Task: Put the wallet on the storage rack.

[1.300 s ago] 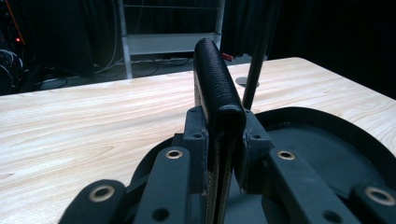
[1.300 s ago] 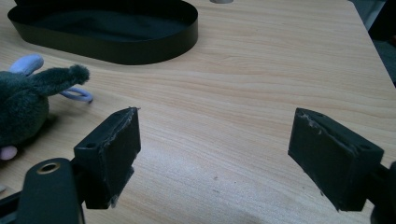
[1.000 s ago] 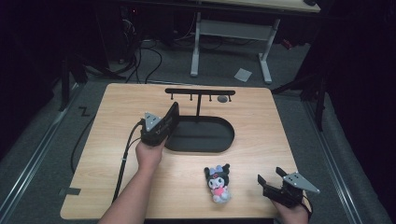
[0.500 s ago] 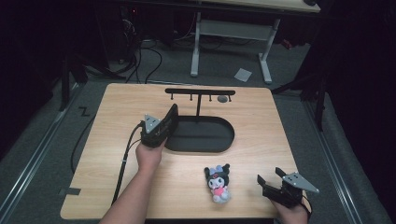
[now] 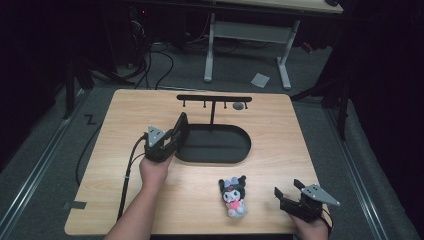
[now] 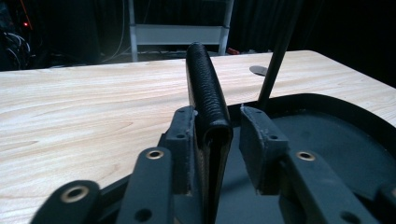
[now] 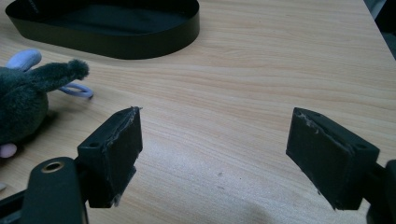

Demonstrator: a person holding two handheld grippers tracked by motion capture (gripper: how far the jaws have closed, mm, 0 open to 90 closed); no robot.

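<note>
1. Black wallet (image 6: 205,93) stands on edge at the left rim of the oval tray (image 5: 235,156), between the left gripper's (image 5: 172,140) jaws.
2. Left gripper's jaws have just been opening; one pad touches the wallet, the other stands clear.
3. Right gripper (image 7: 215,154) rests with jaws wide apart and empty, near the plush toy (image 5: 232,195) on the table (image 5: 125,120).

Left gripper (image 5: 176,134) at centre left of the high view, held by the left hand (image 5: 154,170), forearm rising from the bottom edge. Jaws just opened, one pad against a black strap (image 6: 205,100), the other off it. Right gripper (image 5: 284,194) at lower right, held by the right hand (image 5: 311,229), jaws wide apart with nothing between.
</note>
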